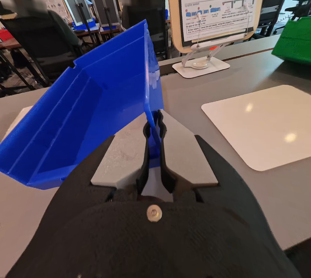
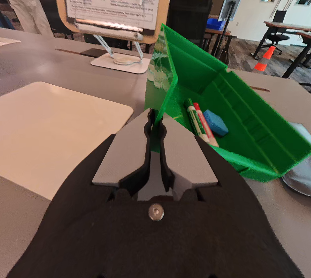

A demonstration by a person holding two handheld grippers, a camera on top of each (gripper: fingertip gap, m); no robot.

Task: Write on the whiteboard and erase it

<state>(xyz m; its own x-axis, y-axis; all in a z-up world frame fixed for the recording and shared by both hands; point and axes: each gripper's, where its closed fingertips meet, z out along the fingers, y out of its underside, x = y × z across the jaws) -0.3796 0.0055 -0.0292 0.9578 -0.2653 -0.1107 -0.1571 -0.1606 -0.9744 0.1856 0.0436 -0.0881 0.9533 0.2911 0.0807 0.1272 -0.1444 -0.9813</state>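
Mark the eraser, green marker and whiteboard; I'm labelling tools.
eraser (image 2: 215,122), right wrist view, its blue top face.
green marker (image 2: 193,117), right wrist view, mid-barrel.
whiteboard (image 2: 55,128), right wrist view, bare middle.

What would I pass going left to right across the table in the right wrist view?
whiteboard → right gripper, clamped on the wall of the green bin → inside the bin: green marker → red marker → blue eraser

Left gripper (image 1: 154,123) clamps tilted blue bin (image 1: 94,101) wall.
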